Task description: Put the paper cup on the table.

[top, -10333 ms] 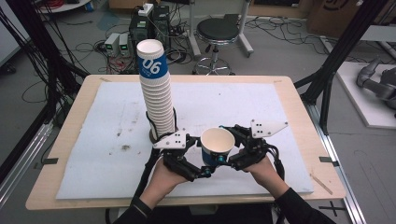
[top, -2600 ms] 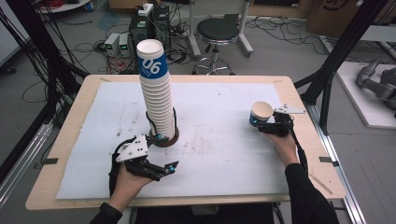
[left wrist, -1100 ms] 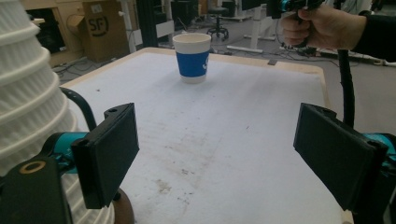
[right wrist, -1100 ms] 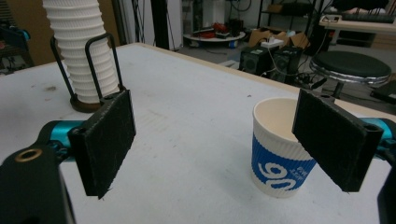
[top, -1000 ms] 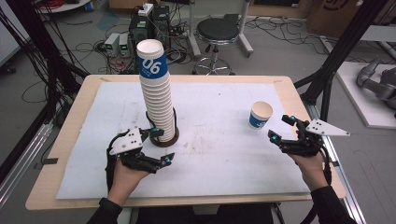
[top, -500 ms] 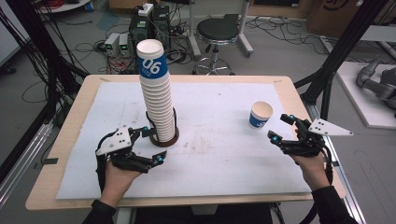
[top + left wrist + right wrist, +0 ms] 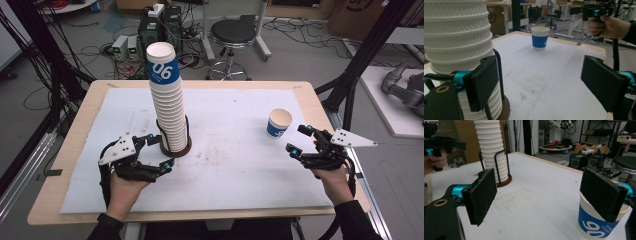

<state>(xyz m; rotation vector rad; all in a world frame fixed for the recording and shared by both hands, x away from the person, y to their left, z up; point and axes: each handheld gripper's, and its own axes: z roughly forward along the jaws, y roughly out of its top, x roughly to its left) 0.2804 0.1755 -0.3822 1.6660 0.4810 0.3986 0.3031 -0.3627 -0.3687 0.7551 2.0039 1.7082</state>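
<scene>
reading "06" on the top cup of the stack.

The high view sits above my side of the table, looking forward and down, far enough off to take in the whole top and the floor beyond. The left gripper view rides on my left gripper, low over the surface, close against the stack of cups, and looks across at the single cup and my right hand. The right gripper view rides on my right gripper, equally low, and faces back the opposite way, with that single cup right beside it. All three views share the stack, the single cup and the table between them.
</scene>
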